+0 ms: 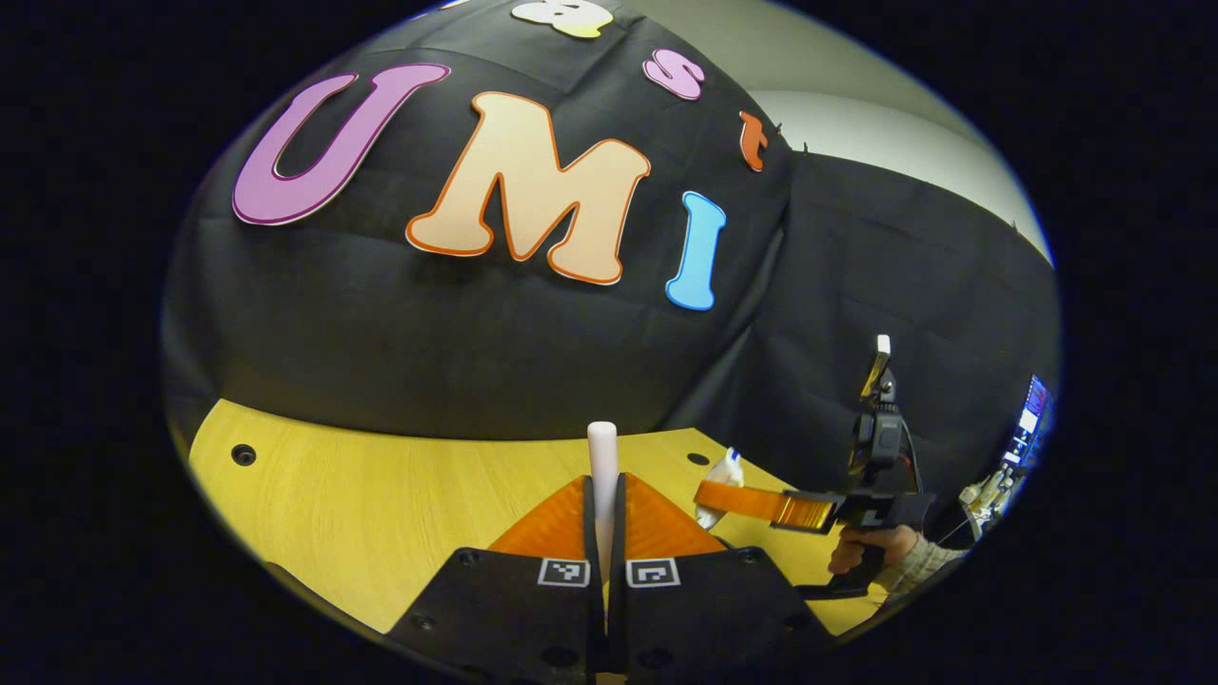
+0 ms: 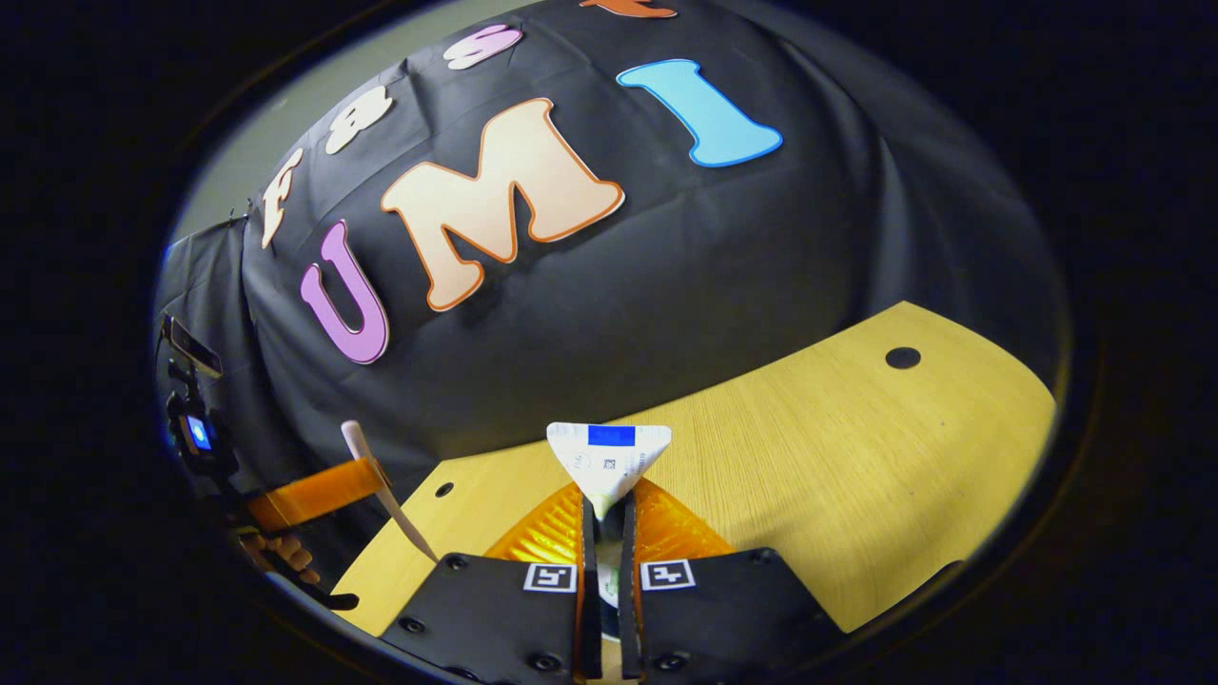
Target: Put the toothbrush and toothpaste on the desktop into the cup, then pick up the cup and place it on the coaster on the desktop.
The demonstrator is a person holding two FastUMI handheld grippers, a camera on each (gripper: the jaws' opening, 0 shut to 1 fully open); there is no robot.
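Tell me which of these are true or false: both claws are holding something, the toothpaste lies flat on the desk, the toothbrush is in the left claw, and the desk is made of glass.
1. Both claws are holding something. True: the left claw is shut on the toothbrush, and the right claw is shut on the toothpaste.
2. The toothpaste lies flat on the desk. False: it is gripped between the right claw's fingers, its flat crimped end pointing up.
3. The toothbrush is in the left claw. True: its white handle stands up between the fingers.
4. The desk is made of glass. False: the desktop is a light wood-grain surface with dark round holes.
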